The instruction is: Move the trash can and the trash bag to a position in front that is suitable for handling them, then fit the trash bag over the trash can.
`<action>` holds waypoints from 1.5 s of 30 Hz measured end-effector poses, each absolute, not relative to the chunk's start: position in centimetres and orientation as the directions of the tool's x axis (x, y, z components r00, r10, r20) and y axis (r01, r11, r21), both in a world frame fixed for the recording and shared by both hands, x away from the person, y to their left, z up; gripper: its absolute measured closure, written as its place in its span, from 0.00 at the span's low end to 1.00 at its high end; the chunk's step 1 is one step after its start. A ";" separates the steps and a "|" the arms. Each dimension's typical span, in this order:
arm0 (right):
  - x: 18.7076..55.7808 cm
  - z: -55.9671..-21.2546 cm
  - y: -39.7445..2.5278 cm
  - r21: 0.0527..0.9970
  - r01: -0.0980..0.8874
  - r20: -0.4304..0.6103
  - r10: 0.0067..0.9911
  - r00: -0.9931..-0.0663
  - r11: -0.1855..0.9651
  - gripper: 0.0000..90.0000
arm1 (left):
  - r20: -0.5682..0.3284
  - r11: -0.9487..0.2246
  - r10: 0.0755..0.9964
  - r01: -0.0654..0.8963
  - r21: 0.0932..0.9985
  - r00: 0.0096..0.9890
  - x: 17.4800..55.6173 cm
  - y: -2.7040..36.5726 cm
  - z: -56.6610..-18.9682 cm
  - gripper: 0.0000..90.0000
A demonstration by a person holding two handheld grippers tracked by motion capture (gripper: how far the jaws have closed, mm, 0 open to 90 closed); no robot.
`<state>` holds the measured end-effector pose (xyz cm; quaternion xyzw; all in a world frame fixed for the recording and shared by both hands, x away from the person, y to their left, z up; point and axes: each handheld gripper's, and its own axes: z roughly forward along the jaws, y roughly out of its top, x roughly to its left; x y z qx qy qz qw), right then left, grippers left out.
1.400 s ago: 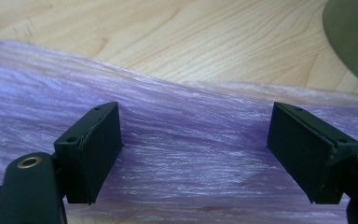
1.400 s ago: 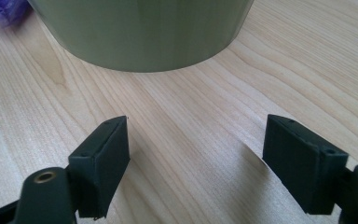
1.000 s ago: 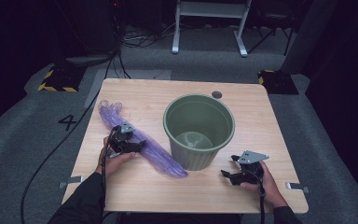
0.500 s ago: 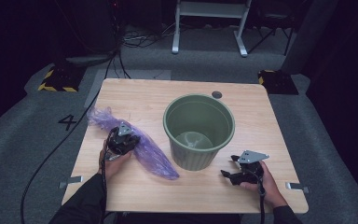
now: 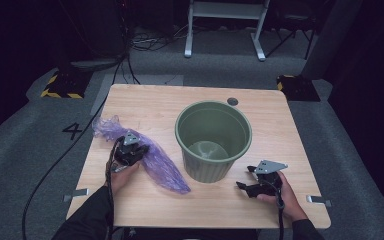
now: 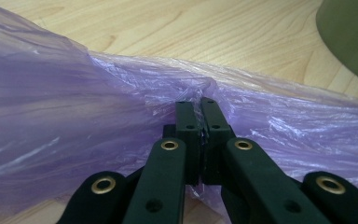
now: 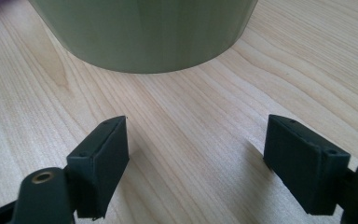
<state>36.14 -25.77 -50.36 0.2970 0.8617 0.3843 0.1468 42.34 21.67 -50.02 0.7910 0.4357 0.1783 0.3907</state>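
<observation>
Left gripper view puts the left gripper (image 6: 196, 109) with its jaws pressed together on a bunched fold of the purple plastic bag (image 6: 74, 135), the film puckering toward the tips; from the high view the bag (image 5: 162, 167) lies flat on the wooden table (image 5: 155, 102) at about nine o'clock of the green bin (image 5: 213, 141), one crumpled end toward ten o'clock and the other tapering toward seven o'clock, near the bin's base; the bag looks very light, limp and slippery, so I judge it will sag and trail from any single pinch and may slide out unless a gathered wad of film is taken, and a hold near its open edge would serve better for spreading it over the bin's rim; which end is the mouth cannot be made out, since the film is crumpled and the gripper (image 5: 130, 150) covers its middle; the right gripper (image 7: 196, 154) has its jaws wide apart over bare wood, holding nothing, near five o'clock of the bin (image 7: 144, 32), whose upper wall and rim are cut off at the frame's top.
</observation>
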 end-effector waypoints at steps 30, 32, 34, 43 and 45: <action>36.3 -50.3 -25.8 0.748 0.396 -0.033 0.625 -0.780 0.533 0.26 | -0.106 -0.106 0.849 0.365 0.925 0.517 41.5 23.3 -42.2 0.99; 36.2 -50.2 -26.0 0.746 0.398 -0.036 0.629 -0.776 0.533 0.26 | -0.107 -0.098 0.851 0.356 0.929 0.514 41.6 23.2 -41.7 0.99; 36.2 -50.1 -26.0 0.748 0.399 -0.033 0.630 -0.776 0.530 0.25 | -0.102 -0.096 0.853 0.345 0.934 0.512 41.7 23.1 -41.2 0.99; 36.0 -50.1 -26.0 0.752 0.394 -0.032 0.627 -0.779 0.529 0.25 | -0.092 -0.091 0.848 0.314 0.945 0.522 42.1 22.8 -39.0 0.99; 36.0 -50.1 -25.9 0.752 0.395 -0.032 0.627 -0.778 0.528 0.25 | -0.090 -0.089 0.844 0.304 0.949 0.528 42.2 22.8 -38.4 0.99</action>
